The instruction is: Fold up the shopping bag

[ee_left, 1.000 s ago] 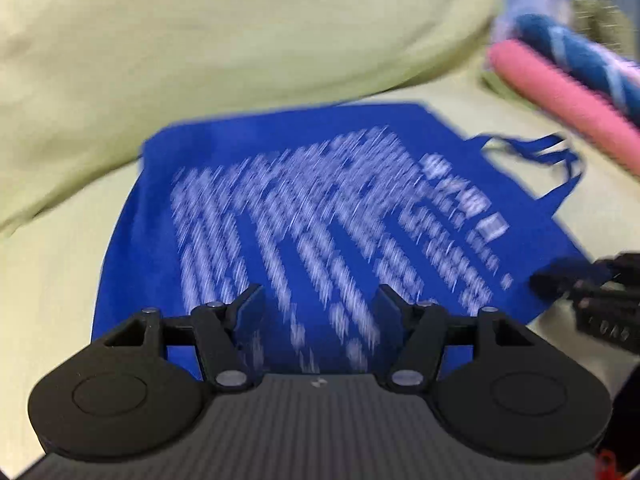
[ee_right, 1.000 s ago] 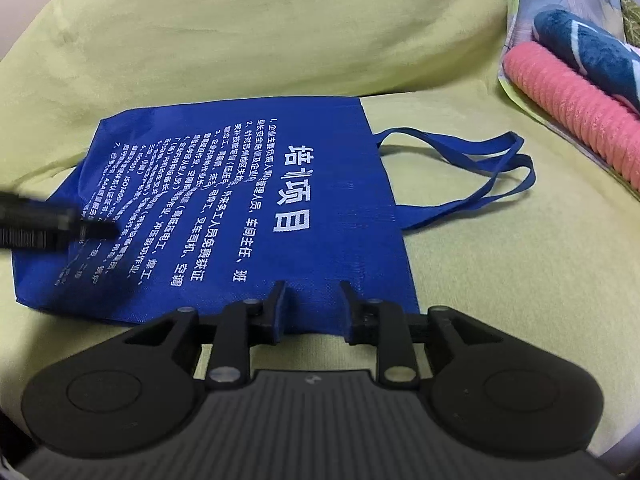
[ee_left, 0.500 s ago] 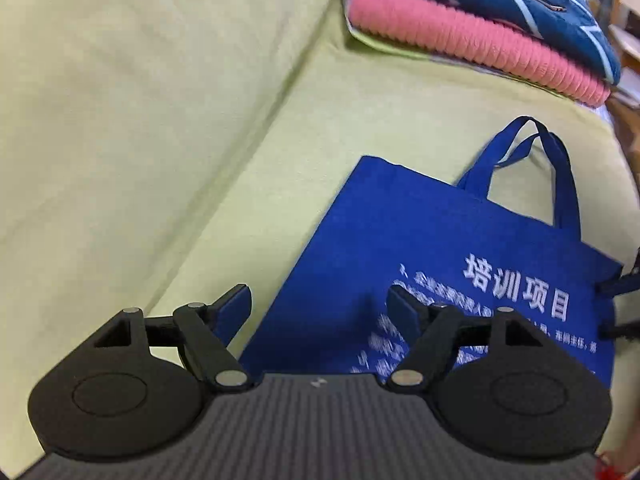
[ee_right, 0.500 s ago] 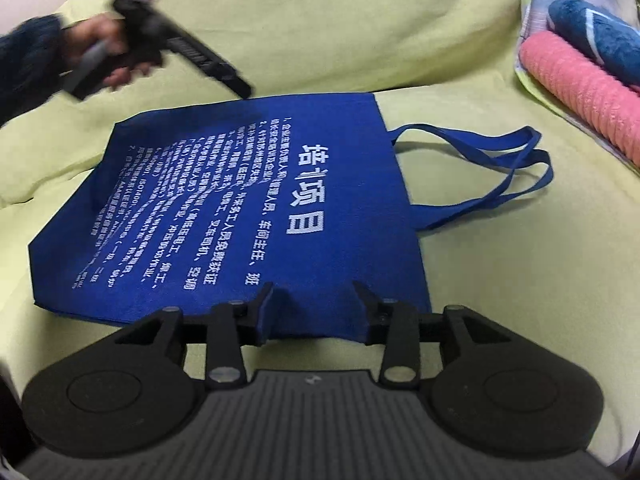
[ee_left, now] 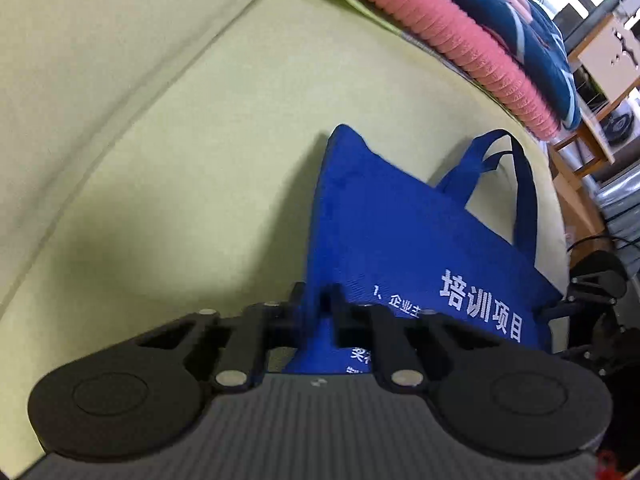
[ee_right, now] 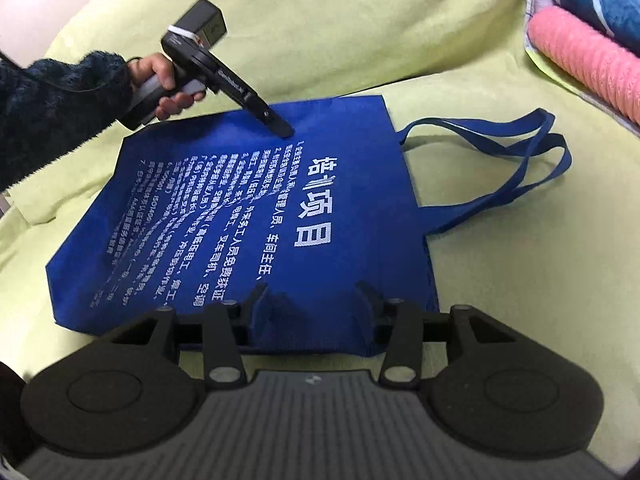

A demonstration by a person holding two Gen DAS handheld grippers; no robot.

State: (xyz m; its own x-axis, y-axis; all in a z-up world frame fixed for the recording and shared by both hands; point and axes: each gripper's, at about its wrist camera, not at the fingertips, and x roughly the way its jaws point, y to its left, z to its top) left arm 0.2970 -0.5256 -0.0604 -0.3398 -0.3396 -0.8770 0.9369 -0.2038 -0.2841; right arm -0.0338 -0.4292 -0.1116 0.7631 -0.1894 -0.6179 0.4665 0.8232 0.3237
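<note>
Blue shopping bag (ee_right: pixel 280 208) flat on yellow-green sofa cover (ee_right: pixel 520 280), handles (ee_right: pixel 500 160) spread right | left gripper (ee_left: pixel 318 304) pinched on bag's far edge, lifting it | right gripper (ee_right: pixel 310 296) open wide over near edge, holding nothing | bare cover around | pink roll (ee_right: pixel 588 64), dark-blue cushion (ee_right: pixel 596 4) well apart right

blue shopping bag (ee_right: pixel 248 216) printed in white "培训项目", small numbered lines beneath unreadable
</note>
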